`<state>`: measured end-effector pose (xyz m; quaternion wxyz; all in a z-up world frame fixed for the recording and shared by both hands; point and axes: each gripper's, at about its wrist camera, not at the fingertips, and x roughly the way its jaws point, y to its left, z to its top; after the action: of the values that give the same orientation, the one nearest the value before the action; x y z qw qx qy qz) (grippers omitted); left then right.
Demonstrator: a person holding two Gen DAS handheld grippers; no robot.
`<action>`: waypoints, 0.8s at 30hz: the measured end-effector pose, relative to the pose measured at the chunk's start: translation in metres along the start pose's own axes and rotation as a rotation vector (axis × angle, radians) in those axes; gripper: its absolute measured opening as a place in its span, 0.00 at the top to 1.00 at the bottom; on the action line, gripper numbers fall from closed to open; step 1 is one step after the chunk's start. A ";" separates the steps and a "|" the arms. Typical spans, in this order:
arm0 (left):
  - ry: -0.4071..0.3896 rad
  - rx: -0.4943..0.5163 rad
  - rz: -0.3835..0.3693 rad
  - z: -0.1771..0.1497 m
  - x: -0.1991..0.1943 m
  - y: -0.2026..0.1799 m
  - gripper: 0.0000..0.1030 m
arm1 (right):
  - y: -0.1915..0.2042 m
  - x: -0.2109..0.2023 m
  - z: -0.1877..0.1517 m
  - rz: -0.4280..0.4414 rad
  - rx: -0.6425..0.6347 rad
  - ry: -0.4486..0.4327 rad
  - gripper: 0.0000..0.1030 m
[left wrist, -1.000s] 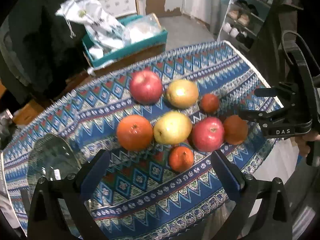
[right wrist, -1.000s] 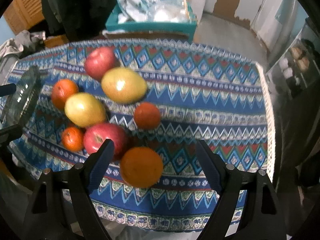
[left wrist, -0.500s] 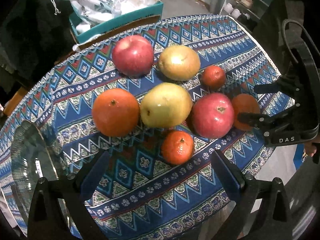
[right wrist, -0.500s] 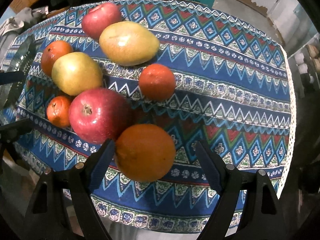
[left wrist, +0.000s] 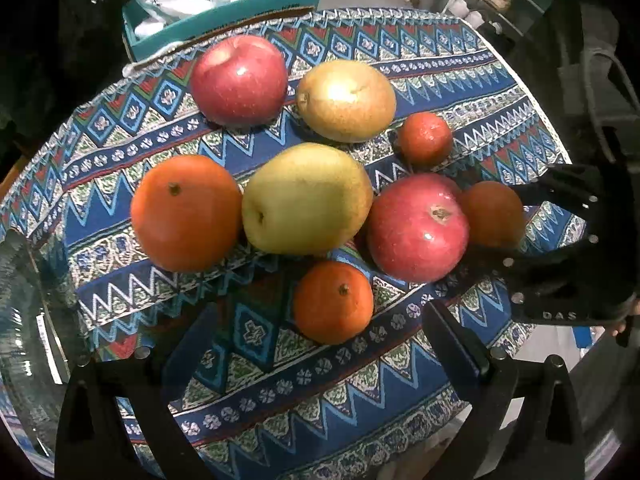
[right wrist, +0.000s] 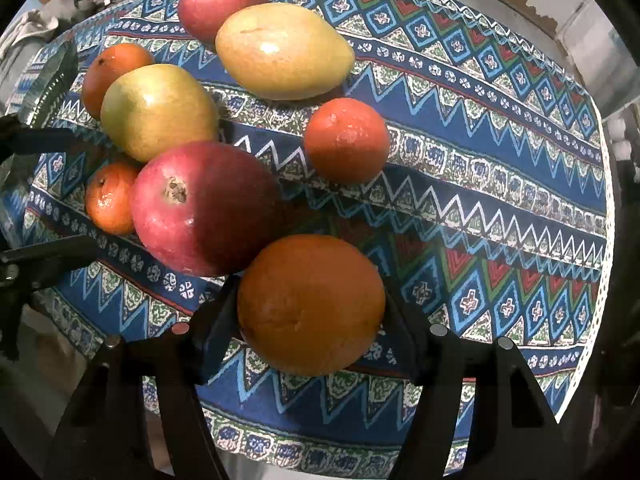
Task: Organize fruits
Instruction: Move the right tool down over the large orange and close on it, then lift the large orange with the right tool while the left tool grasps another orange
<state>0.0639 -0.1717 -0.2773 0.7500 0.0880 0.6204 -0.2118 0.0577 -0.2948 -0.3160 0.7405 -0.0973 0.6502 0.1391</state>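
Right hand-held gripper (right wrist: 311, 312): I see both its fingers against the sides of the big orange (right wrist: 311, 305) at the near table edge, pinching it.
Left hand-held gripper (left wrist: 320, 344): mine hangs wide apart, the small orange (left wrist: 333, 302) just ahead of it.
Fruit: apples, pears and oranges clustered on the table (left wrist: 460, 68).
Glass dish (left wrist: 24, 320): far left.
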 end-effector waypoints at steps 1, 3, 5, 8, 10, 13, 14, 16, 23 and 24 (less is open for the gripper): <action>0.005 -0.002 0.002 0.000 0.003 0.000 0.05 | 0.000 0.001 -0.001 -0.005 0.003 -0.008 0.35; 0.022 -0.001 0.005 0.001 0.010 0.000 0.17 | -0.004 -0.004 -0.002 -0.015 0.009 -0.021 0.36; 0.032 -0.003 0.004 0.001 0.015 0.000 0.18 | -0.010 -0.009 -0.002 -0.014 0.034 -0.044 0.36; 0.036 -0.010 0.001 0.001 0.020 0.000 0.26 | -0.019 -0.017 -0.001 -0.009 0.071 -0.077 0.36; 0.040 -0.010 0.000 0.002 0.025 0.000 0.37 | -0.023 -0.020 -0.001 -0.008 0.087 -0.090 0.36; 0.046 -0.012 -0.024 0.002 0.030 -0.001 0.46 | -0.025 -0.020 0.001 -0.013 0.100 -0.096 0.36; 0.039 -0.009 -0.026 0.002 0.029 -0.001 0.52 | -0.024 -0.019 0.002 -0.015 0.100 -0.096 0.36; 0.035 0.005 -0.023 0.002 0.028 -0.006 0.54 | -0.025 -0.019 0.004 -0.017 0.099 -0.099 0.36; 0.008 0.024 -0.019 0.002 0.023 -0.013 0.55 | -0.025 -0.040 0.000 -0.017 0.091 -0.131 0.36; 0.002 0.031 -0.017 0.000 0.019 -0.012 0.55 | -0.025 -0.041 0.000 -0.017 0.090 -0.139 0.36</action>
<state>0.0615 -0.1862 -0.2946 0.7462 0.0946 0.6184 -0.2277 0.0610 -0.3218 -0.2764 0.7888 -0.0594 0.6019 0.1100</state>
